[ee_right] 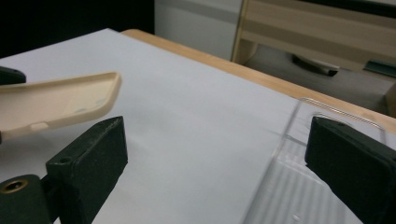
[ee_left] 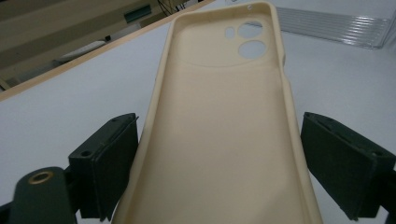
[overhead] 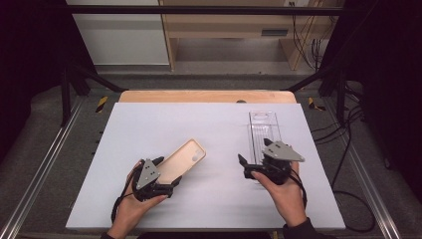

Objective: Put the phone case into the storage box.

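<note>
**Desk:** Left gripper [ee_left: 219, 154] — what has it got?

**Photographer:** Its jaws stand wide, one on each long edge of a beige phone case [ee_left: 219, 116], hollow side up, camera holes at the far end. From above, the case [overhead: 183, 159] juts toward one o'clock from that gripper [overhead: 158, 180], at about seven o'clock on the white table [overhead: 149, 124].

**Desk:** And the other hand?

**Photographer:** Right gripper [ee_right: 215, 158] is open and empty, hovering at the near end of a clear plastic tray [ee_right: 289, 186] at about three o'clock [overhead: 264, 130].

**Desk:** How will the case handle?

**Photographer:** Likely light and rubbery, so it should bend rather than crack. A hard squeeze across the width could bow the thin walls and let it slip. Gripping the long edges near the middle looks safest; the thin strip beside the camera holes looks weakest.
</note>
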Demonstrator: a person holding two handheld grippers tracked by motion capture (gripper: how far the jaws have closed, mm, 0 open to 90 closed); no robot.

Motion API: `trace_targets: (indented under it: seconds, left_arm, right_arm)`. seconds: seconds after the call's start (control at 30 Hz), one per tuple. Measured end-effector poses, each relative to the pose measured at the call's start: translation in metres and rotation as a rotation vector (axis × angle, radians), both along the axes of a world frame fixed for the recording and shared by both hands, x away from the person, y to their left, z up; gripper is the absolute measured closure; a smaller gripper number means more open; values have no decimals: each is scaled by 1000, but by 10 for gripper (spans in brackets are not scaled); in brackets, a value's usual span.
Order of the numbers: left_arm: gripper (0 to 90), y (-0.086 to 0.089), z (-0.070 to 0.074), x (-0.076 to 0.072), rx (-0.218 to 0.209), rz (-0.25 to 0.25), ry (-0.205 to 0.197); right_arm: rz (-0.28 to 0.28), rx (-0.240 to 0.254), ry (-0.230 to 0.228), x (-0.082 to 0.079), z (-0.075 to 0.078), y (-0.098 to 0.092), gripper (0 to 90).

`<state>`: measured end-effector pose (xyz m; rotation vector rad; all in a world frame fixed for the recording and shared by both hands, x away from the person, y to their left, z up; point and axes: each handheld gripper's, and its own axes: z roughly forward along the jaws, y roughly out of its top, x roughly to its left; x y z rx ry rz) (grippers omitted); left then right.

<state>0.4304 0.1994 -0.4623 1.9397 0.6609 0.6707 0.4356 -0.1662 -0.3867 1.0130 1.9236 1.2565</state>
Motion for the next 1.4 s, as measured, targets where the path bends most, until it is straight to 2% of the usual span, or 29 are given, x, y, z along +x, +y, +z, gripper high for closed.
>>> trace_targets:
  seconds: [0.1, 0.27, 0.47, 0.63, 0.87, 1.07, 1.4]
  left_arm:
    - [124, -2, 1, -2, -1, -3, -16]
    - [124, -2, 4, -5, -9, 0, -41]
    - [124, -5, 7, -8, -4, -2, -82]
    - [124, -6, 9, -12, 5, -4, -103]
    - [124, -10, 10, -15, 18, -9, -117]
    - [124, -10, 12, -18, 24, -10, -131]
    - [124, -10, 17, -20, 13, -2, -163]
  right_arm:
    - [28, -32, 41, 9, 5, 21, 77]
    - [98, -63, 52, 22, 15, 46, 107]
    - [139, -61, 80, 35, 23, 66, 149]
    - [162, -24, 136, 44, 19, 78, 198]
    - [197, -26, 173, 44, 10, 91, 284]
    - [208, 0, 211, 46, 2, 99, 330]
    - [231, 100, 287, 49, -7, 102, 435]
